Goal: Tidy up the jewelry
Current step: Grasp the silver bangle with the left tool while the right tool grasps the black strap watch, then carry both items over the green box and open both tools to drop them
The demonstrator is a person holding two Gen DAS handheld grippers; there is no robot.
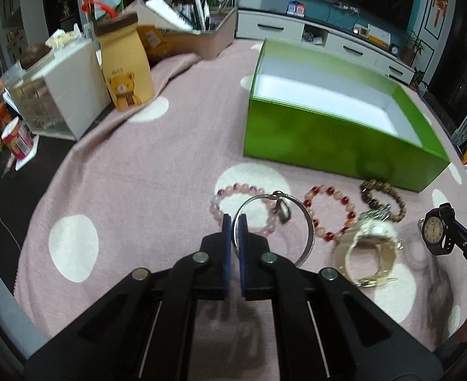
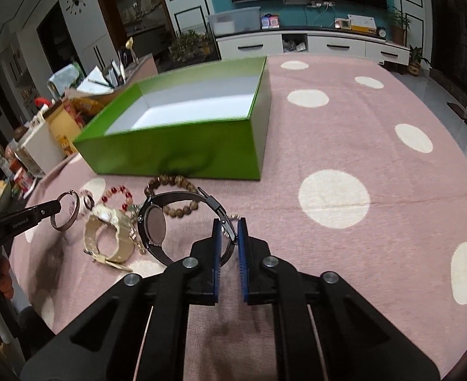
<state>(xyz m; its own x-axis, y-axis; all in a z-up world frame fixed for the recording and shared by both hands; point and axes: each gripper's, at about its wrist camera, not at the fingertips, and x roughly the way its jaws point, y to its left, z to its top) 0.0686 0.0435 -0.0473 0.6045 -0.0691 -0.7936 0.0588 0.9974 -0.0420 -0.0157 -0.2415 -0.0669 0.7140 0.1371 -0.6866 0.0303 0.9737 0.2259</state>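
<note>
Pink cloth with white dots (image 1: 157, 171) covers the worktop; items listed from the two wrist views.

- Green box (image 1: 322, 139), open-topped, white inside, nothing visible in it; stands behind the jewelry.
- Silver bangle (image 1: 309, 222) with a small dangling charm: clamped by its rim between the blue pads of the left hand-held gripper (image 1: 234, 222). Seen from the right wrist view, it appears raised off the cloth.
- Black wristwatch (image 2: 157, 222), pale dial: its strap pinched in the right hand-held gripper (image 2: 230, 227), jaws closed on it; watch held upright, case to the left.
- Pale pink bead bracelet (image 1: 230, 190): flat on the cloth, partly under the bangle.
- Red-and-cream bead bracelet (image 1: 331, 195): flat, just right of the bangle.
- Brown wooden bead bracelet (image 1: 382, 190): nearest the box front.
- Cream wristwatch (image 1: 363, 247): on its side, strap looped, just beside the red-and-cream bracelet.
- Bear-print paper bag (image 1: 125, 73) and white drawer unit (image 1: 62, 92): far left, well apart from the jewelry.
</note>
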